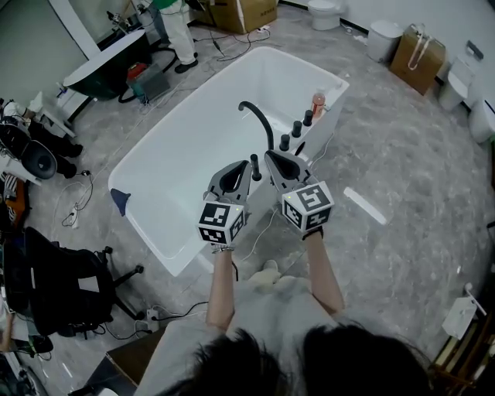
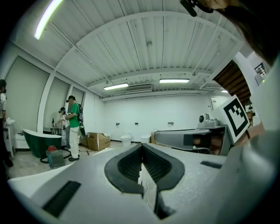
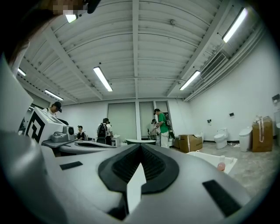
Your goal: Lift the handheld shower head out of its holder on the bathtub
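A white bathtub (image 1: 155, 197) lies slantwise in the head view. On its near right rim stand a black curved spout (image 1: 257, 116), three black knobs (image 1: 296, 128) and a slim black upright piece (image 1: 256, 166) that looks like the handheld shower head in its holder. My left gripper (image 1: 244, 165) hovers just left of that piece, and my right gripper (image 1: 271, 156) just right of it. Both are apart from it, both shut with nothing between the jaws. The left gripper (image 2: 141, 148) and the right gripper (image 3: 140, 147) point level across the room, and neither gripper view shows the shower head.
A pink bottle (image 1: 318, 102) stands on the tub's far corner. A cardboard box (image 1: 241, 11), toilets (image 1: 325, 11), a paper bag (image 1: 418, 56) and a person in green (image 1: 176, 27) are beyond. A black chair (image 1: 66, 290) and cables (image 1: 77, 205) lie left. A white strip (image 1: 364, 206) lies on the floor.
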### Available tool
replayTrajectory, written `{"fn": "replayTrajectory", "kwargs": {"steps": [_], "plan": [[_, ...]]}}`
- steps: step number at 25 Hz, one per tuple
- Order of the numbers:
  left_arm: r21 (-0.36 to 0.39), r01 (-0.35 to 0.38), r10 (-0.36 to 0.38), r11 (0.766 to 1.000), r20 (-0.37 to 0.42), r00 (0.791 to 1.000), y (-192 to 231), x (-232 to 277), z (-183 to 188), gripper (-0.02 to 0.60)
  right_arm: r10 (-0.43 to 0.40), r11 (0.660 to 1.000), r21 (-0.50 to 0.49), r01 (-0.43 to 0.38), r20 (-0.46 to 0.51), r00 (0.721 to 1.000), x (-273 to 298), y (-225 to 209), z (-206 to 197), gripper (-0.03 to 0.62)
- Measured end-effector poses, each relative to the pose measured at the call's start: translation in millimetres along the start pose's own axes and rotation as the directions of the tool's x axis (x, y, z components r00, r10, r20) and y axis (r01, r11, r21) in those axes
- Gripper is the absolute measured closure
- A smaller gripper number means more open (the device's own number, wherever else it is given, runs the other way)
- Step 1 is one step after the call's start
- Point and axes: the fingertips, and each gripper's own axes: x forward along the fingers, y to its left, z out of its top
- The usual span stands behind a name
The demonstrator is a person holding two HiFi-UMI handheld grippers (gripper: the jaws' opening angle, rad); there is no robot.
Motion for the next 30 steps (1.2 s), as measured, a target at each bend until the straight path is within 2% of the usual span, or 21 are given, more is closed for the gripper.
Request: {"fn": "replayTrajectory", "kwargs": {"steps": [5, 14, 22, 30], "plan": [[-0.042, -0.032, 0.032, 0.999, -0.014, 0.999, 13.9, 2.2, -12.7, 0.577, 0.019, 1.0, 0.009, -0.019, -0.021, 1.0, 15.4, -2.4, -12.1, 0.594], [-0.12, -0.171, 0.167, 0.978, -0.046, 0.985, 35.7, 16.1, -29.7, 0.577, 0.165, 0.986, 0.012, -0.165, -0.079, 0.983, 44.8, -4.8, -28.1, 0.594], [-0.188, -0.286, 0.276, 0.94, -0.076, 0.958, 28.2, 40.6, -46.1, 0.577, 0.28, 0.96, 0.034, -0.278, -0.13, 0.951, 57.9, -31.0, -41.8, 0.594], [-0.246, -0.416, 0.403, 0.875, -0.104, 0.909, 28.0, 55.8, -74.4, 0.577, 0.382, 0.924, 0.048, -0.379, -0.186, 0.906, 61.2, -53.6, -68.3, 0.594]]}}
